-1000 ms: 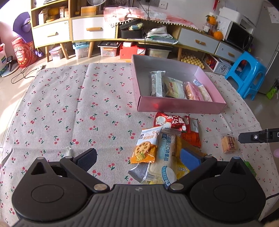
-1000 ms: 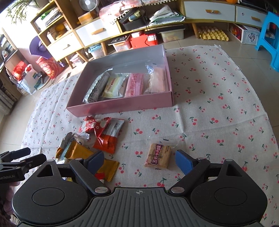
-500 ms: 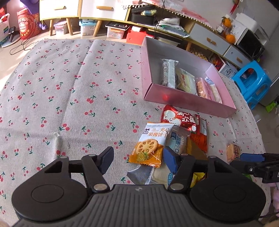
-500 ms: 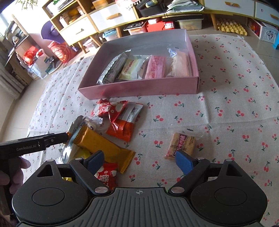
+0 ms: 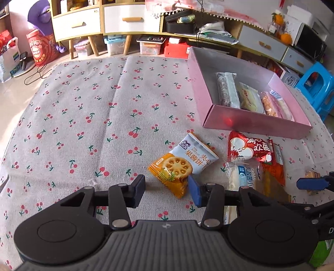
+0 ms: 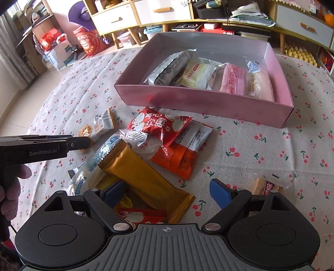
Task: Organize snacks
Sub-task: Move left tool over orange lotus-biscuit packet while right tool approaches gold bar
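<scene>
A pink box [image 5: 256,123] [image 6: 200,104] on the cherry-print cloth holds several wrapped snacks. My left gripper [image 5: 167,187] is open, its fingers on either side of the near corner of the orange-and-white jam biscuit packet [image 5: 183,162] [image 6: 98,127]. My right gripper [image 6: 167,191] is open above a gold packet [image 6: 146,181] in a pile with a red packet [image 6: 154,123], an orange packet [image 6: 179,154] and a clear-wrapped roll [image 6: 108,148]. A small biscuit pack [image 6: 267,185] lies by its right finger.
The cherry-print cloth [image 5: 83,116] covers a low table. Cabinets with drawers [image 5: 125,18], storage bins and a red box stand behind. A blue stool [image 5: 317,85] is at the right. The right gripper's finger [image 5: 313,183] shows in the left view.
My left gripper has moved left and narrowed around the jam biscuit packet, which is now apart from the pile. My right gripper has moved left from the small biscuit pack to above the pile.
</scene>
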